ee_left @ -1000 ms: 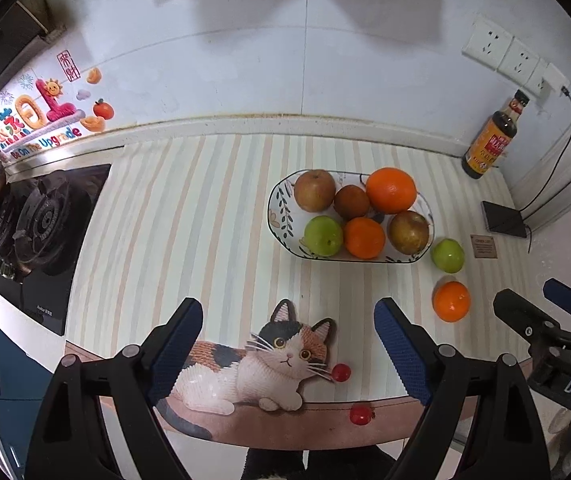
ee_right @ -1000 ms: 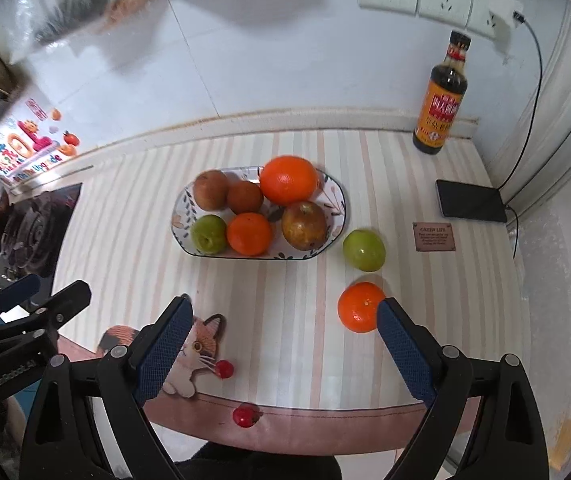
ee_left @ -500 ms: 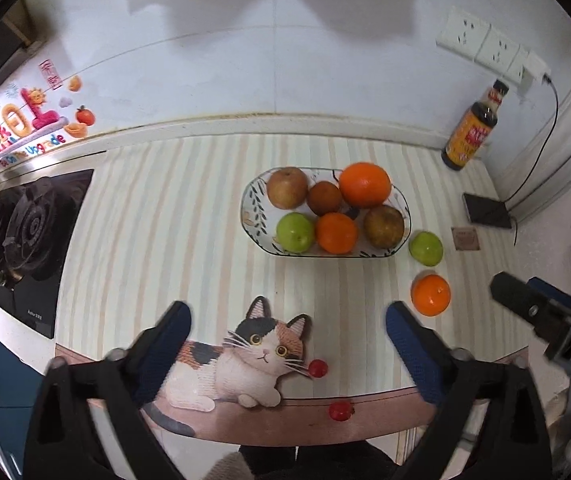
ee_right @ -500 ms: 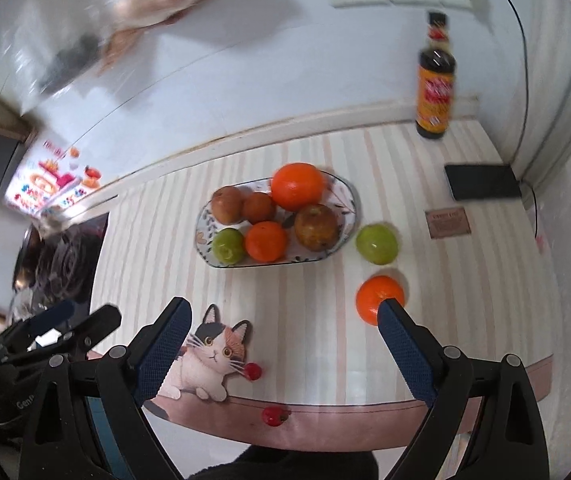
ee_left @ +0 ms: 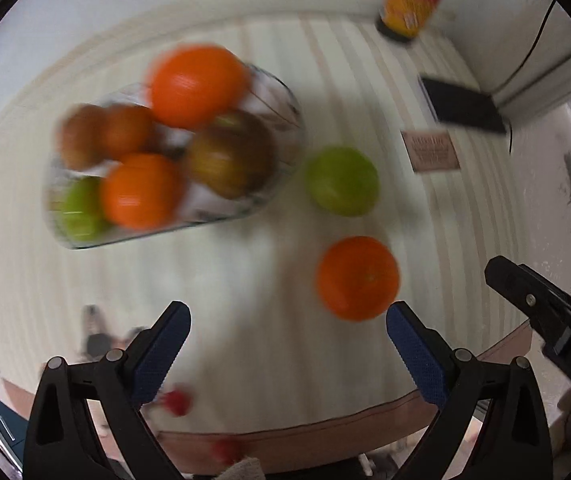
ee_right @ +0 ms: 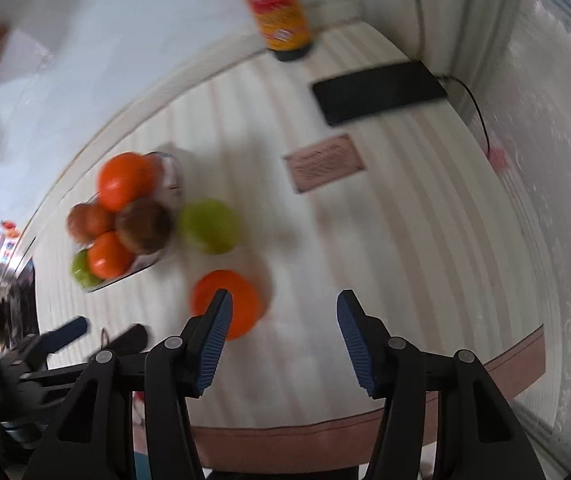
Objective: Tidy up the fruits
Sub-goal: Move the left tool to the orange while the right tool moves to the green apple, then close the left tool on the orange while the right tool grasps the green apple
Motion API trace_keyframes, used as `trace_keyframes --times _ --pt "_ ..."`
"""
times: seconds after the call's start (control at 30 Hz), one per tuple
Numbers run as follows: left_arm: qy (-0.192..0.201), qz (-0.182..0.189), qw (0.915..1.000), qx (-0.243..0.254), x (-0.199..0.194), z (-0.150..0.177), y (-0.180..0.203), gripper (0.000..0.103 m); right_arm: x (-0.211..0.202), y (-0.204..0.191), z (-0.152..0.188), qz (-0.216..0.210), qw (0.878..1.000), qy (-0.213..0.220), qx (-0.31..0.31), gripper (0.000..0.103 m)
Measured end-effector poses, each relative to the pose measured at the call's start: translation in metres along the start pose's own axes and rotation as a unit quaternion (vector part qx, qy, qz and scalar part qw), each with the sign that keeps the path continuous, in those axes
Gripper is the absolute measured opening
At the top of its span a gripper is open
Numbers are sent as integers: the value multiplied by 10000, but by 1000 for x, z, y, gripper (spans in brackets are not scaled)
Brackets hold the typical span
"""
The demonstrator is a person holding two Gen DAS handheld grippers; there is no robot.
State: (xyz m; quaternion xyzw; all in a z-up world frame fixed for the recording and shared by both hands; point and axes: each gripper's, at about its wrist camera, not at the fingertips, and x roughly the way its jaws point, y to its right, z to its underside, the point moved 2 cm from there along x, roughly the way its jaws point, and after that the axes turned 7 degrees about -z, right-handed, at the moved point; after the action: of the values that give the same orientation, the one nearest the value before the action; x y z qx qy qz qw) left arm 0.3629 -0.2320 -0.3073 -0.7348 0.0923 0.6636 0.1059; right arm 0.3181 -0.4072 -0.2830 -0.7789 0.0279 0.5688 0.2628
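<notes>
Risk: rolling the loose orange off the desk edge through a glancing contact during fast descent.
Count: one bowl holding six fruits; two loose beside it, green apple and orange.
Left gripper fingers wide, empty.
Right gripper fingers just narrowed, nothing between.

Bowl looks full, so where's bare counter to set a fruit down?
Bare striped counter lies between the loose orange, the small card and the front edge. Crowded: the fruit bowl, with the green apple beside it.
</notes>
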Motion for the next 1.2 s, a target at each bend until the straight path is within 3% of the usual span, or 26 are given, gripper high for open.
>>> trace_keyframes --times 0.2,0.3,0.33,0.47,0.6,0.67,0.77,0.97,1.03,1.13,1.2 --pt "-447 146 9988 169 48 -17 35 100 18 34 -11 118 9996 -83 254 58" --pt "-457 341 9982 207 56 -19 42 70 21 41 -14 151 9994 -111 298 58" --pt "-463 512 9974 196 55 -18 44 64 22 42 -15 162 9993 -116 304 58" --pt "-273 324 9988 246 46 -13 39 63 25 42 -20 136 9993 -151 322 58" --pt "-173 350 9992 -42 31 -3 0 63 32 23 -29 -154 9993 -269 187 62" --pt "-153 314 9991 -252 24 2 -25 63 44 10 -36 -464 9977 -454 179 72" --pt "-138 253 9982 -524 19 9 -58 63 70 -6 -47 -942 9926 -695 332 74" --pt "-279 172 9937 -1072 27 27 -100 63 120 -26 -62 -1043 9886 -1001 427 75" --pt "-315 186 9921 -1204 30 32 -110 63 131 -34 -64 -1182 9865 -1061 399 75" --pt "-354 219 9903 -1323 32 37 -123 63 137 -46 -65 -1213 9873 -1003 218 60" --pt "-335 244 9898 -1362 29 44 -135 63 135 -53 -63 -1091 9891 -990 59 60"
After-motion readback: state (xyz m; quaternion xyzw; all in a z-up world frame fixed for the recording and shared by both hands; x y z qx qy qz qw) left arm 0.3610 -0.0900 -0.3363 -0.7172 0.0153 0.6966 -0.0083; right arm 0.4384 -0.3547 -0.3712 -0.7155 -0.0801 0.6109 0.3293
